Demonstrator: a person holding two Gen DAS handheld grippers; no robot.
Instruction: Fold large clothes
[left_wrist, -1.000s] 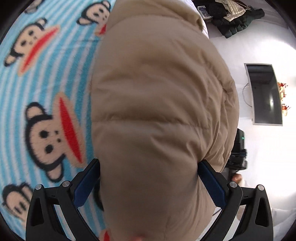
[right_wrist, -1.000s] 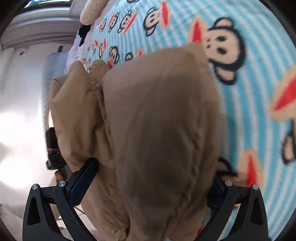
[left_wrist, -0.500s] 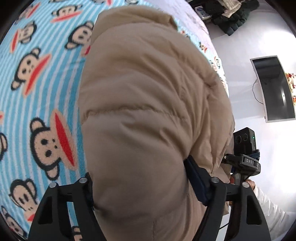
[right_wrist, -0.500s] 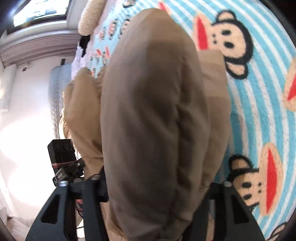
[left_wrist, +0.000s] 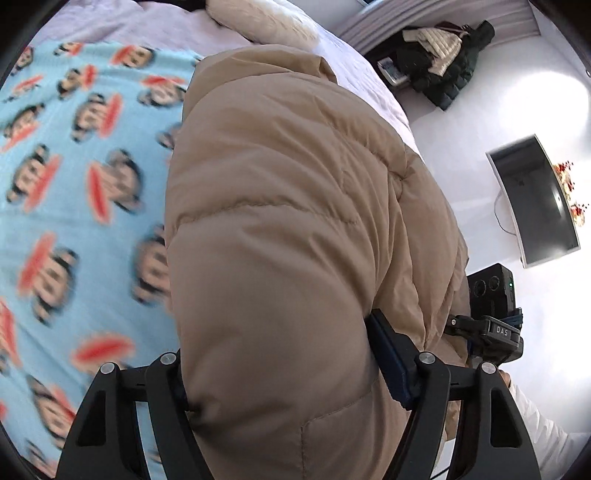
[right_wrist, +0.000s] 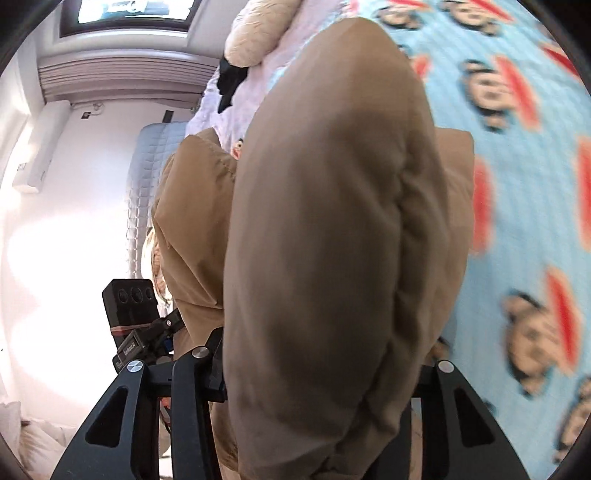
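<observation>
Over blanket (left_wrist: 85, 206), jacket (left_wrist: 280, 229) lifted higher, both grippers clamped

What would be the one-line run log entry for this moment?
task: fold large clothes | left gripper: shut on jacket | right gripper: shut on jacket | jacket: bunched, held above blanket | fold: not finished

Strong daylight. Left wrist view: white wall (left_wrist: 498, 110) blown out at upper right, glare patch washing detail. Right wrist view: floor or wall area (right_wrist: 55, 251) at left overexposed, window (right_wrist: 133, 11) bright at top. Puffer jacket (right_wrist: 332, 240) sharp in the left view, its near face shaded and soft in the right. Monkey-print blanket (left_wrist: 74, 206) smeared by motion blur in both views. Heavy fisheye curvature; black vignette at the corners.
</observation>
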